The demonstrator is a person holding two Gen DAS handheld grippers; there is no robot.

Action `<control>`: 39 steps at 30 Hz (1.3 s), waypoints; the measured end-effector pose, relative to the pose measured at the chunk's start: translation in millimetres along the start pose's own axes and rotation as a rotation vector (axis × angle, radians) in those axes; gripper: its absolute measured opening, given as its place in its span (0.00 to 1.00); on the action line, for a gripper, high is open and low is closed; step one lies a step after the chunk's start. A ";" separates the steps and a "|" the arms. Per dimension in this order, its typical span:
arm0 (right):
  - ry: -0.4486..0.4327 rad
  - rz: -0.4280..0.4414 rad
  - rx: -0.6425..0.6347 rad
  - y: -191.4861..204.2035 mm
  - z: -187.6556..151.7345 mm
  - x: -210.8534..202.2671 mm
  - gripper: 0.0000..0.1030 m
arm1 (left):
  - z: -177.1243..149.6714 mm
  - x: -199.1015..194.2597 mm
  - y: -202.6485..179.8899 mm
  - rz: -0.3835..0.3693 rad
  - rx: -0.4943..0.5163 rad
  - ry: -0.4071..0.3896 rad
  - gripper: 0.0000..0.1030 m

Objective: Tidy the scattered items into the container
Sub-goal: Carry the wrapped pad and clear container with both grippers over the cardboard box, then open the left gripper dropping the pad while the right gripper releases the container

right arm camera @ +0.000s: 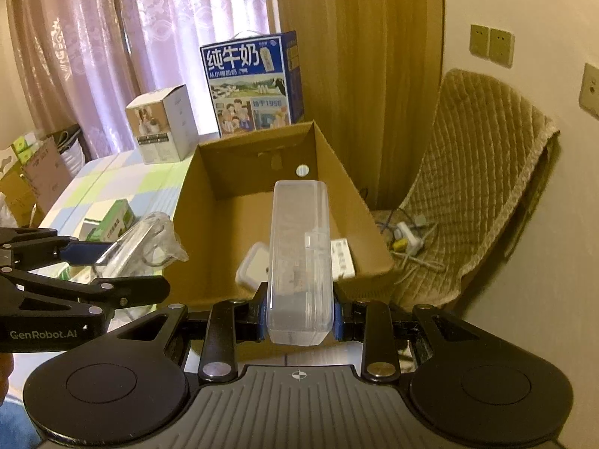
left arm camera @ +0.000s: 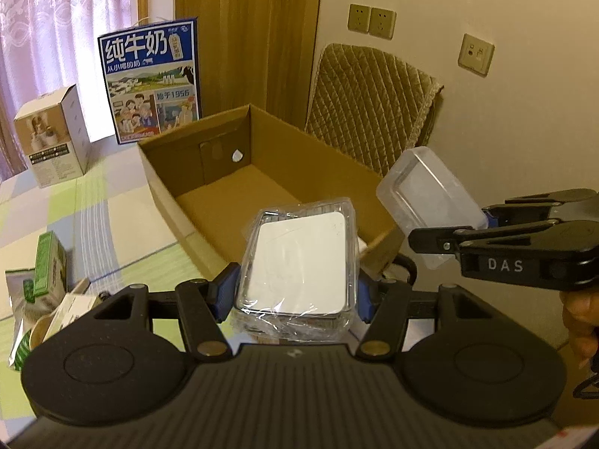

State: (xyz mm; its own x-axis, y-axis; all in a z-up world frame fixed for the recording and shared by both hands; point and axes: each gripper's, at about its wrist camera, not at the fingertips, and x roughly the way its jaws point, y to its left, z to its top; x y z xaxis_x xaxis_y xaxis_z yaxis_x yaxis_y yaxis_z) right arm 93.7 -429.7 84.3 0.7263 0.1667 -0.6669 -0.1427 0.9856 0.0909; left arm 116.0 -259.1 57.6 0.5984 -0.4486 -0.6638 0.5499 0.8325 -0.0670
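Cardboard box (right arm camera: pixel 209 205) taken as landmark — open-topped, brown, standing on the checked tablecloth (left arm camera: pixel 105 202). Both hand-held grippers hang at its near end, each carrying an item.

Left gripper (left arm camera: pixel 295 292): blue pads clamp the two long sides of a clear plastic-wrapped case (left arm camera: pixel 299 258) with a white face. The case's far end reaches over the box's near rim.

Right gripper (right arm camera: pixel 299 310): fingers pinch a frosted plastic box (right arm camera: pixel 299 254) by its narrow sides, held on edge, pointing in over the near rim toward the far wall. In the left wrist view it shows by the box's near right corner.

Inside the box, against the near wall: a white square-cornered item (right arm camera: pixel 252 269) and a white packet (right arm camera: pixel 342 258), partly hidden behind the frosted box. The remaining floor, back to the far wall, is bare cardboard — open room there.

Left of the box on the cloth: a green carton (left arm camera: pixel 48 265) among loose packets. Behind the far wall: a blue milk carton case (left arm camera: pixel 149 82) and a small white carton (left arm camera: pixel 52 138). Right of the box: a quilted chair (right arm camera: pixel 479 187) with cables on its seat, close to the right wall.
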 end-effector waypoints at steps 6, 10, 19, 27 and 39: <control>0.007 0.001 -0.022 -5.3 18.6 20.1 0.27 | 21.0 16.7 7.8 0.004 -0.024 -0.011 0.54; 0.018 0.003 -0.038 -8.1 29.8 35.8 0.27 | 30.2 27.8 12.8 0.003 -0.036 -0.008 0.54; 0.050 0.003 -0.059 -9.5 44.2 70.7 0.27 | 42.2 57.6 27.5 -0.010 -0.084 0.013 0.54; 0.071 -0.003 -0.057 -10.2 53.0 97.3 0.27 | 58.5 80.3 47.3 -0.009 -0.101 0.020 0.54; 0.099 -0.025 -0.051 -13.5 58.0 123.7 0.27 | 71.1 108.8 69.8 -0.017 -0.144 0.018 0.54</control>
State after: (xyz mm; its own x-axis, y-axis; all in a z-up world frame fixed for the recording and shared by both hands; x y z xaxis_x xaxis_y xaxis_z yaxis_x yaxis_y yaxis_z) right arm 224.4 -420.7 43.6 0.6603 0.1360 -0.7386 -0.1616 0.9862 0.0370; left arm 260.9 -273.0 33.6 0.5784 -0.4582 -0.6749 0.4698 0.8635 -0.1836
